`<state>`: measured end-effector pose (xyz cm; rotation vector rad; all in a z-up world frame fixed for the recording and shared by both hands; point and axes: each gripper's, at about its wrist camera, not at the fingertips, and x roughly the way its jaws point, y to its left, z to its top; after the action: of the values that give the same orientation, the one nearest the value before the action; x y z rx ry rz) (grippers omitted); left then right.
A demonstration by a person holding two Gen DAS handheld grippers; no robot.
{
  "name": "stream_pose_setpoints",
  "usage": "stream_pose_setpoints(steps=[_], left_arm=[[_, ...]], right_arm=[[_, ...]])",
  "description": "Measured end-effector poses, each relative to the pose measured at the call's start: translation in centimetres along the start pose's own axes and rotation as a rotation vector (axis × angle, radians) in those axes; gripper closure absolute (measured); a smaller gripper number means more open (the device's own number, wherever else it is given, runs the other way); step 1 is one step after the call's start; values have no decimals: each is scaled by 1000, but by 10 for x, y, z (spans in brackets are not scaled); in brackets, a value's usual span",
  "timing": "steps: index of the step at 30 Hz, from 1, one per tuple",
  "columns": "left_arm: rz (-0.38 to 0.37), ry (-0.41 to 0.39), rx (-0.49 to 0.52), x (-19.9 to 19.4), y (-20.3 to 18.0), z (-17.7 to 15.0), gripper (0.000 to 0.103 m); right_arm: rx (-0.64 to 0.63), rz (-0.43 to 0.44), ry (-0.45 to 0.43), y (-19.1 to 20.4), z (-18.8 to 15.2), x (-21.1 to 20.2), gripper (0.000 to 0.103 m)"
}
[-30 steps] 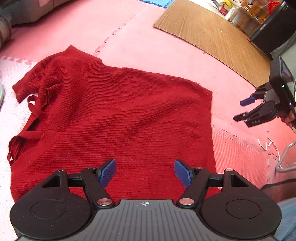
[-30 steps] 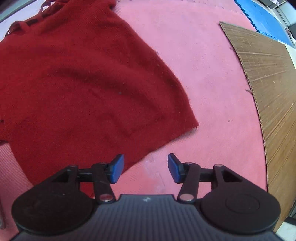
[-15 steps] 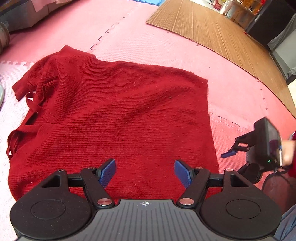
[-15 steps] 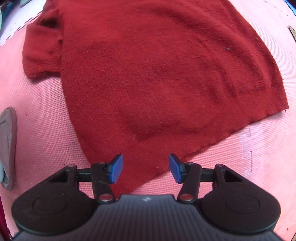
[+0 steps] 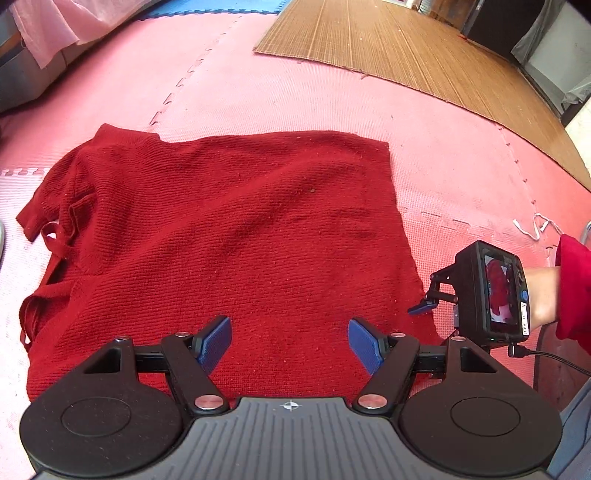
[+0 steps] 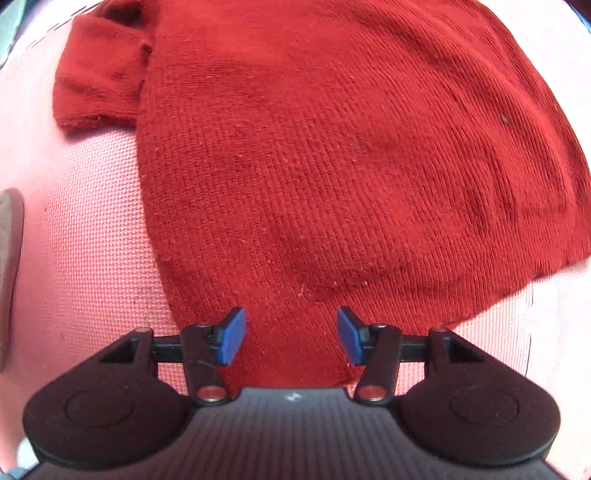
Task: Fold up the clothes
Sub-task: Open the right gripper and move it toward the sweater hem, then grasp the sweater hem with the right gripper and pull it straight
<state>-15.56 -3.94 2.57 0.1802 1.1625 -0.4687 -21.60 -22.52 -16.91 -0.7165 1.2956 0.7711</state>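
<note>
A dark red knitted sweater (image 5: 236, 229) lies spread flat on the pink foam floor mat (image 5: 332, 99), neck and straps at the left, hem at the right. My left gripper (image 5: 290, 341) hovers open over its near edge, nothing between the blue pads. In the left wrist view my right gripper (image 5: 424, 308) sits at the sweater's near right corner, held by a hand in a red sleeve (image 5: 572, 291). The right wrist view shows the right gripper (image 6: 291, 334) open, low over that corner of the sweater (image 6: 351, 166), with a short sleeve (image 6: 96, 85) at upper left.
A woven bamboo mat (image 5: 406, 48) lies at the back right. Pale pink cloth (image 5: 55, 26) hangs over grey furniture at the back left. A white cord (image 5: 532, 229) lies on the mat near the right gripper. A brownish object (image 6: 9, 266) sits at the left edge.
The right gripper has swung down and in from the right to the sweater's near right corner, now close over the fabric. The left gripper has shifted slightly over the near edge. Both stayed open.
</note>
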Motion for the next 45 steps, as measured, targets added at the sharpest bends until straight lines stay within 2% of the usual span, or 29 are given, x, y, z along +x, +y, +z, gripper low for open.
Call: stream_pose_setpoints(steps=[4, 19, 21, 22, 24, 25, 31, 37, 45], left_arm=[[23, 21, 16, 7, 2, 0, 31], [13, 43, 15, 13, 9, -5, 31], [11, 45, 18, 13, 8, -6, 31], [11, 48, 21, 13, 8, -7, 31], [13, 54, 25, 14, 7, -8, 31], [15, 54, 23, 14, 8, -9, 31], [18, 48, 8, 11, 13, -9, 31], [31, 53, -5, 11, 20, -11, 31], [38, 52, -21, 9, 29, -9, 31]], right_arm=[[-55, -51, -3, 13, 6, 9, 49], [-143, -9, -20, 25, 14, 18, 49], [-134, 1, -23, 25, 15, 18, 54], [-126, 9, -18, 24, 17, 16, 61], [-120, 22, -4, 22, 21, 14, 79], [-126, 22, 4, 23, 22, 13, 93], [-145, 27, 35, 26, 30, 7, 98], [-182, 116, 98, 27, 27, -9, 98], [-167, 106, 130, 29, 27, 10, 97]])
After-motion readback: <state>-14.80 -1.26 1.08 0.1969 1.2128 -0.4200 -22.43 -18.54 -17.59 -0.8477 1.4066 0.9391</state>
